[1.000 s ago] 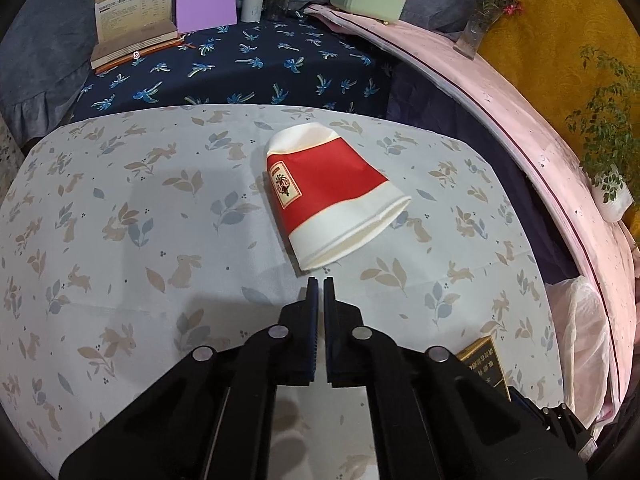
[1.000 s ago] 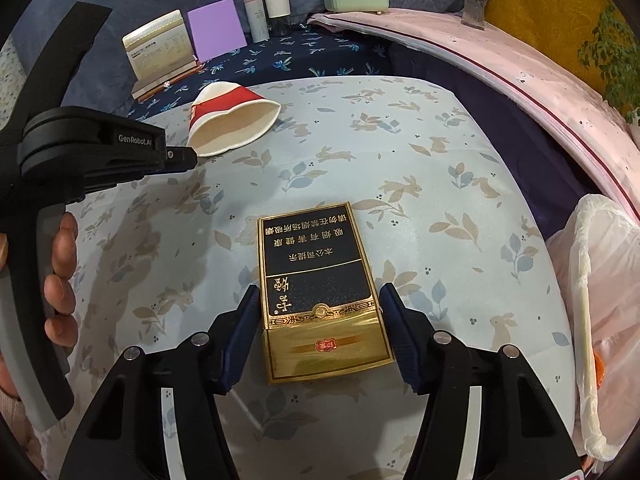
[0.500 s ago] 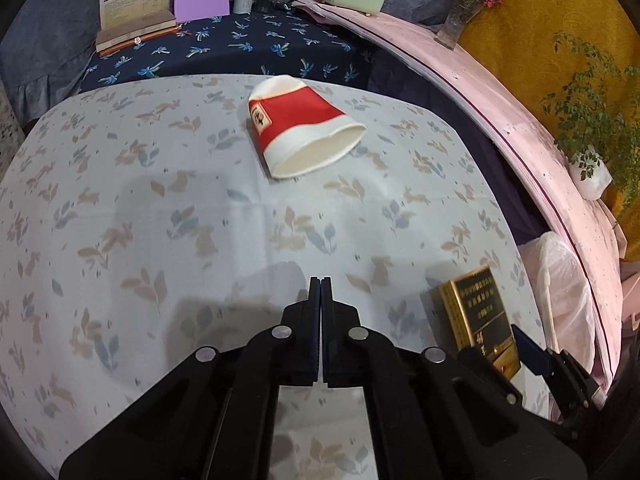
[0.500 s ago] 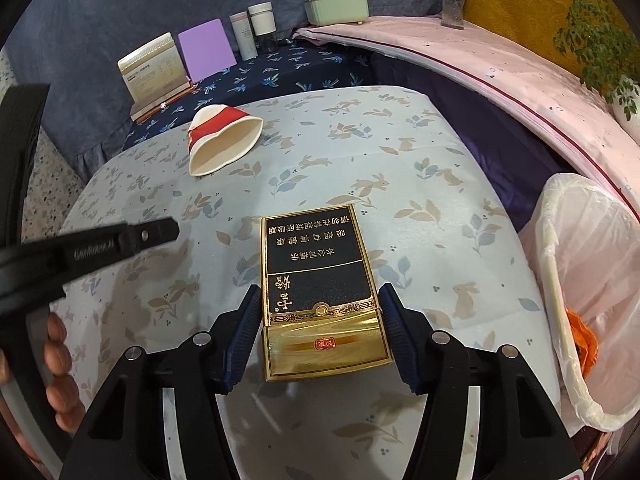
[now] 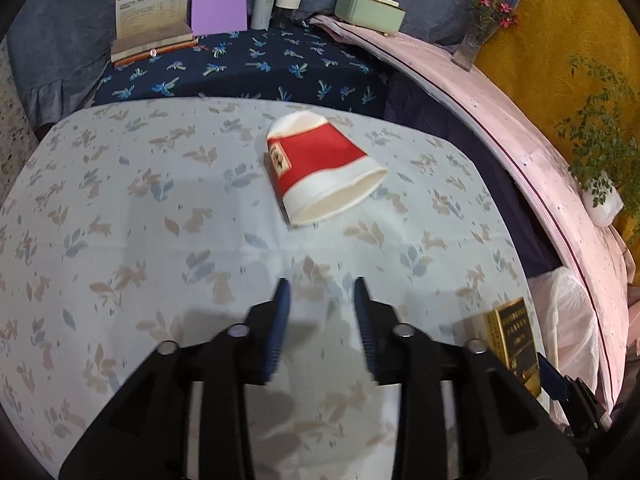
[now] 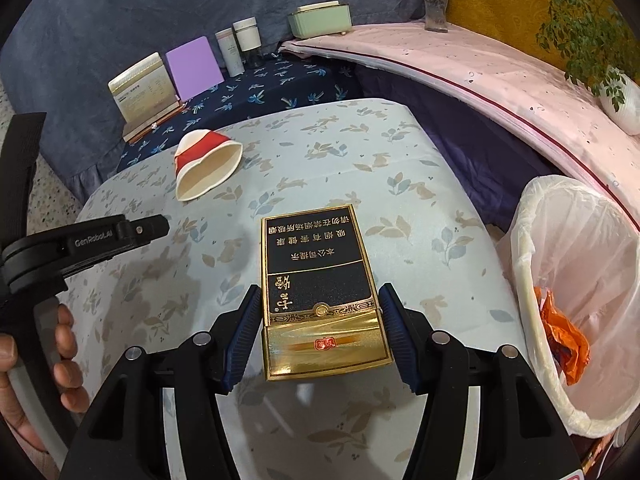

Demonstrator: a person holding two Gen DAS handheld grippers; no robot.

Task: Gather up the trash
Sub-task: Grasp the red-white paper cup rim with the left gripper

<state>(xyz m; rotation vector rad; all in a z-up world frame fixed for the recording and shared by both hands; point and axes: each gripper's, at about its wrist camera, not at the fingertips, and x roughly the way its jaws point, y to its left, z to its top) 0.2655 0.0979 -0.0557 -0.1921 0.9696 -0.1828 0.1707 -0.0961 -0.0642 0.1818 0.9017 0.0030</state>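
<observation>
A red and white paper cup (image 5: pixel 322 168) lies on its side on the leaf-print table (image 5: pixel 120 220), mouth toward me; it also shows in the right wrist view (image 6: pixel 206 170). My left gripper (image 5: pixel 322 286) is open and empty, a short way in front of the cup. My right gripper (image 6: pixel 320 292) is shut on a black and gold cigarette box (image 6: pixel 320 288) and holds it above the table's right part. The box also shows in the left wrist view (image 5: pixel 514 338). A bin with a pale plastic liner (image 6: pixel 576 280) stands just right of the box, with orange trash (image 6: pixel 564 332) inside.
A lower dark blue cloth surface (image 5: pixel 256 64) behind the table carries a book stand (image 5: pixel 152 12), a purple card (image 5: pixel 218 2), two bottles (image 5: pixel 278 0) and a green box (image 5: pixel 368 12). A pink covered ledge (image 6: pixel 500 72) with plants runs along the right.
My left gripper has opened from shut and moved closer to the cup. My right gripper has carried the cigarette box toward the bin, which now fills more of the right side.
</observation>
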